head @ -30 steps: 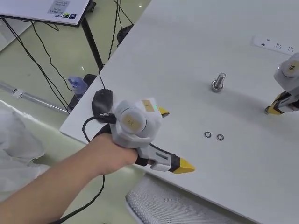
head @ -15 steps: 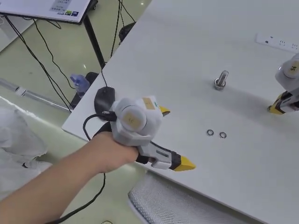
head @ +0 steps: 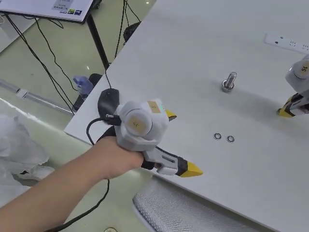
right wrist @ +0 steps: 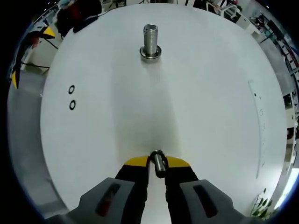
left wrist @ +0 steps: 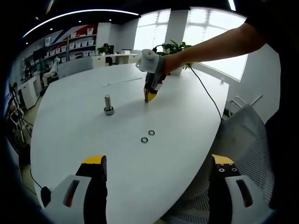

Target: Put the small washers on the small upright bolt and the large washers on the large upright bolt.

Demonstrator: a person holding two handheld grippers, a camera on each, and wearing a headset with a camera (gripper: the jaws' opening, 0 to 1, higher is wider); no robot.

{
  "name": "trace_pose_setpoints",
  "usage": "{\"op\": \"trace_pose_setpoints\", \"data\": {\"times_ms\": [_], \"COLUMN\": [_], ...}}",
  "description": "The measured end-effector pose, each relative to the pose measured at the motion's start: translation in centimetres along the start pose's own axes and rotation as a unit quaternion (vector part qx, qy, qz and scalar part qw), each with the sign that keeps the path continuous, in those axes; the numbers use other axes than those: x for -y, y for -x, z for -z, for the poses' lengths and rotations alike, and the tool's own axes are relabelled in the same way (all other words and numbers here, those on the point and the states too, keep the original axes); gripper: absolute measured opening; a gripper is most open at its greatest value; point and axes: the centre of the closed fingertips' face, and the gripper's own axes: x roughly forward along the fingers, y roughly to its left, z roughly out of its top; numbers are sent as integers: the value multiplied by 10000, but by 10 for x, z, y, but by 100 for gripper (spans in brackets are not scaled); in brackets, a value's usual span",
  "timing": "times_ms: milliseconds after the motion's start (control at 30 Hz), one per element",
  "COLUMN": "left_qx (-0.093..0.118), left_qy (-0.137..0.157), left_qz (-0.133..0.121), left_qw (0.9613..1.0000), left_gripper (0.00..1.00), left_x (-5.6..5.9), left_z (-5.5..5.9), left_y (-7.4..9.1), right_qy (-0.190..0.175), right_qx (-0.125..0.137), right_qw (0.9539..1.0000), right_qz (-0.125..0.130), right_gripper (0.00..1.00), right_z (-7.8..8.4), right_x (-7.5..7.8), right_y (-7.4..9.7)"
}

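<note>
The large bolt [head: 229, 81] [right wrist: 150, 42] [left wrist: 108, 103] stands upright on the white table with a washer at its base. Two small washers [head: 217, 136] [head: 231, 139] lie flat side by side nearer the front edge; in the right gripper view these washers [right wrist: 71, 96] are at the left. My left gripper [head: 182, 142] [left wrist: 158, 168] hovers open over the table's front edge, nothing between its jaws. At the far right, my right gripper [head: 285, 112] [right wrist: 158, 163] [left wrist: 148, 95] is tipped down on the table, shut on a small bolt [right wrist: 159, 164].
A black mouse [head: 107, 101] with its cable sits at the table's left edge, behind my left hand. A white power strip [head: 287, 43] lies at the back right. A mesh chair [head: 193, 212] is under the front edge.
Only the head camera has shifted a little. Both grippers, the bolt and the washers keep their places.
</note>
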Motion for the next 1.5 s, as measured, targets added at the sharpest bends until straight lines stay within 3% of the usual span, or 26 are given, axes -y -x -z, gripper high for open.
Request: {"op": "trace_pose_setpoints", "data": {"times_ms": [600,1100,1167,1233,1500], "left_qx": [-3,33,146,124,54], "left_qy": [5,-151,-54,-110,-259], "left_qz": [-15,-5,-5,-27,-114], "left_qw": [10000,9999,9999,9999,9996], "left_gripper": [90,90,92,93,98], "left_x": [0,4,3,2,0], "left_z": [1,-5,-10,-10,-10], "left_y": [2,7,9,10,15], "right_qy": [85,280,327,401,573], "right_qx": [26,233,273,344,511], "right_qw": [10000,9992,9990,9985,9970], "right_qz": [-2,153,156,162,51], "right_gripper": [21,30,32,34,37], "right_z": [-4,-24,-29,-37,-51], "right_x": [4,4,2,2,-20], "right_y": [1,28,31,33,43]}}
